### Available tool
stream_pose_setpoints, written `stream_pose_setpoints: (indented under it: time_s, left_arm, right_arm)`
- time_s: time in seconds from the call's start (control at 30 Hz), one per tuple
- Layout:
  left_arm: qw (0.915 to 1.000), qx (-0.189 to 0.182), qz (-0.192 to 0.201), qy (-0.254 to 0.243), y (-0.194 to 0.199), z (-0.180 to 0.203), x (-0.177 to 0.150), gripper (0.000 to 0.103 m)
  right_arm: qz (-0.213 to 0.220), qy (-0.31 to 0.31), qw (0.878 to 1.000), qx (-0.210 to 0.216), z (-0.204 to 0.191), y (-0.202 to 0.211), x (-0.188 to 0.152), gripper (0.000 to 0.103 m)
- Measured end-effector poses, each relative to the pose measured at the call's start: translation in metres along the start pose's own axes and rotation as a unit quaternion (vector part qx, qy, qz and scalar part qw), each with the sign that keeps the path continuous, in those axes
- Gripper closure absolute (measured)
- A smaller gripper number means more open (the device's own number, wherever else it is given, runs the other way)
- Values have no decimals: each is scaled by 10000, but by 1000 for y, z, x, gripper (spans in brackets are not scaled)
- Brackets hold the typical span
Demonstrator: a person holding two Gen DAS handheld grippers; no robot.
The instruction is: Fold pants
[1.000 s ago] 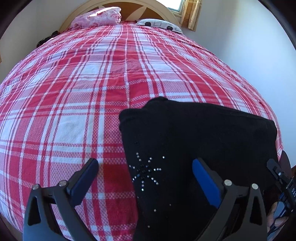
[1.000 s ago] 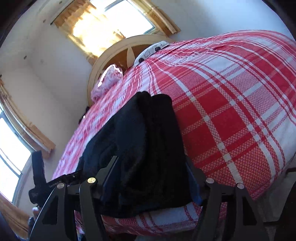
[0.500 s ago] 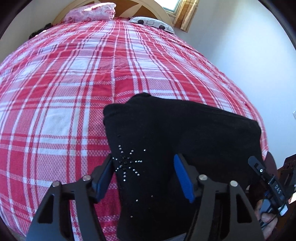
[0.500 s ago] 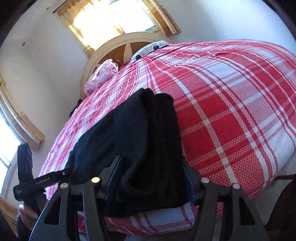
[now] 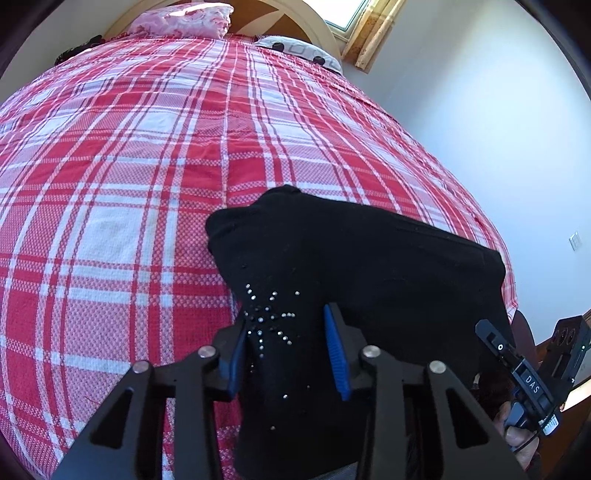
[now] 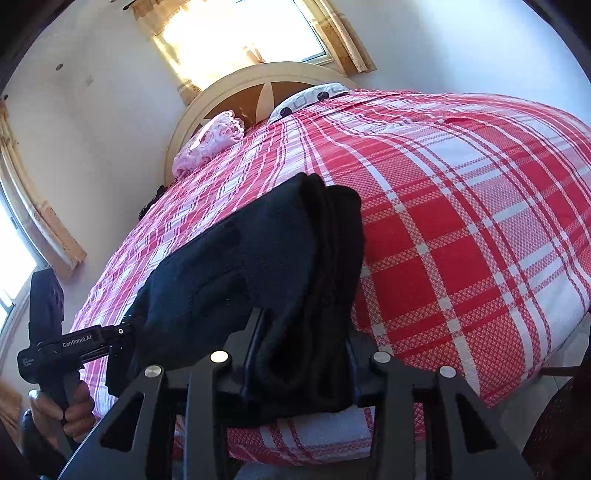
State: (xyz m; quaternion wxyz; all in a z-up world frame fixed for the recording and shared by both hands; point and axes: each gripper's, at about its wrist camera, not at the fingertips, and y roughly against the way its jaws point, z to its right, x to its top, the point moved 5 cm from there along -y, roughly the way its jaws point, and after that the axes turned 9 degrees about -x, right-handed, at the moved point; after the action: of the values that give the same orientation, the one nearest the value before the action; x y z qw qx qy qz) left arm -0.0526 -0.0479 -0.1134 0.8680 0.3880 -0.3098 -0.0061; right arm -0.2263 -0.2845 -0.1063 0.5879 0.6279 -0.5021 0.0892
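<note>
Folded black pants (image 5: pixel 369 258) with a rhinestone star lie at the near edge of a red-and-white plaid bed (image 5: pixel 129 166). My left gripper (image 5: pixel 286 354) is closing on the pants' left end, blue pads pressing the studded fabric from both sides. In the right wrist view the pants (image 6: pixel 258 251) run off to the left, and my right gripper (image 6: pixel 303 369) is closing on their thick folded right end, which bulges between the fingers and hides the pads. Each view shows the other gripper and the hand holding it at its edge.
A pink pillow (image 5: pixel 184 18) and a patterned pillow (image 5: pixel 299 51) lie at the curved wooden headboard (image 6: pixel 236 88). A white wall (image 5: pixel 480 129) runs close along the bed's right side. Sunlit curtained windows stand behind the headboard and at the left.
Both grippers' jaws have narrowed from wide apart onto the pants. The left gripper shifted right so the studded end sits between its pads. The pants' ends now bunch up.
</note>
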Motion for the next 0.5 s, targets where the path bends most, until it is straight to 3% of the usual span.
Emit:
stream_pose_setpoints:
  time_s: [0.07, 0.13, 0.23, 0.37, 0.4, 0.5]
  left_arm:
    - [10000, 13, 18, 3, -1, -1, 0, 62]
    - [10000, 50, 22, 61, -3, -4, -1, 53]
    - [9999, 85, 4, 96, -3, -6, -1, 51]
    - [9999, 97, -42, 87, -1, -7, -1, 46]
    - [9998, 142, -46, 90, -1, -7, -1, 38]
    - [9998, 173, -23, 45, 0, -8, -3, 36]
  right_arm:
    - [-9, -57, 10000, 62, 1, 0, 0, 64]
    - [-28, -316, 9992, 228, 8, 1, 0, 60]
    - [-56, -635, 9973, 362, 15, 2, 0, 57]
    - [123, -534, 9983, 181, 18, 10, 3, 51]
    - [212, -530, 9983, 92, 20, 13, 5, 50]
    - [344, -501, 9981, -123, 26, 15, 6, 39]
